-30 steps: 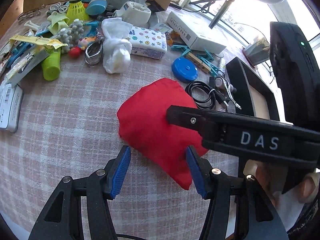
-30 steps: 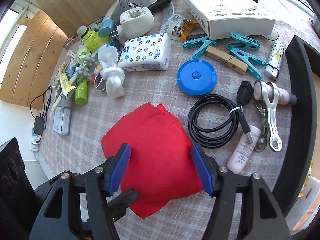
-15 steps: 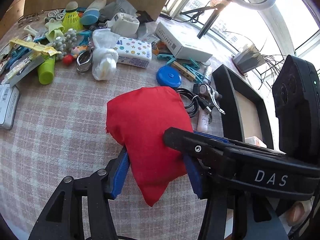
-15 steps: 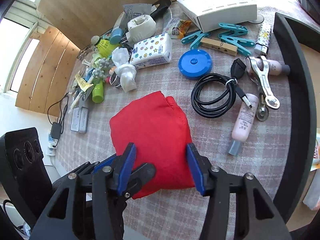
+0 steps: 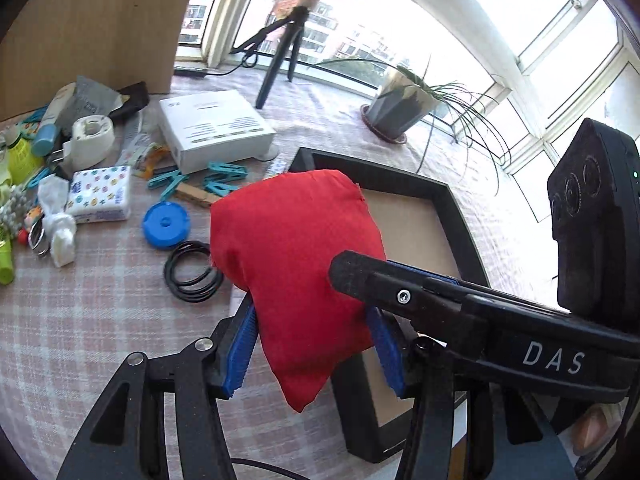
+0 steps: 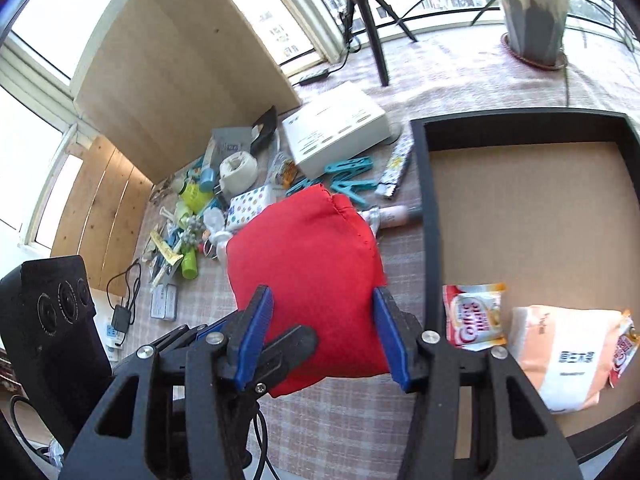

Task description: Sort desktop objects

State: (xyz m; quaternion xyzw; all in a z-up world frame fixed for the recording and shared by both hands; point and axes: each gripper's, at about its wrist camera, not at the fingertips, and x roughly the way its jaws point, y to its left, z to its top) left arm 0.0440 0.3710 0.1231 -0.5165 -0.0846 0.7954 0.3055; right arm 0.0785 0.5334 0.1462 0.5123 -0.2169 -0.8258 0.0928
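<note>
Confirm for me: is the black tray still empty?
No. In the right wrist view, the black tray already holds two snack packets on its cardboard floor.

Two wrist fisheyes, both angled steeply down along their fingers

The left view looks past its gripper [image 5: 312, 344] at the red bag [image 5: 296, 248] close ahead, tray [image 5: 460, 208] beyond; the right view looks past its gripper [image 6: 324, 336] at the same bag [image 6: 308, 256], tray [image 6: 424, 216] to its right. Both share bag, tray, clutter and windows.

A checked tablecloth [image 5: 100, 320] covers the table; left of the tongs lie clutter, a blue disc [image 5: 165, 226], coiled cable [image 5: 192, 271]; right, a black tray [image 6: 424, 208].
</note>
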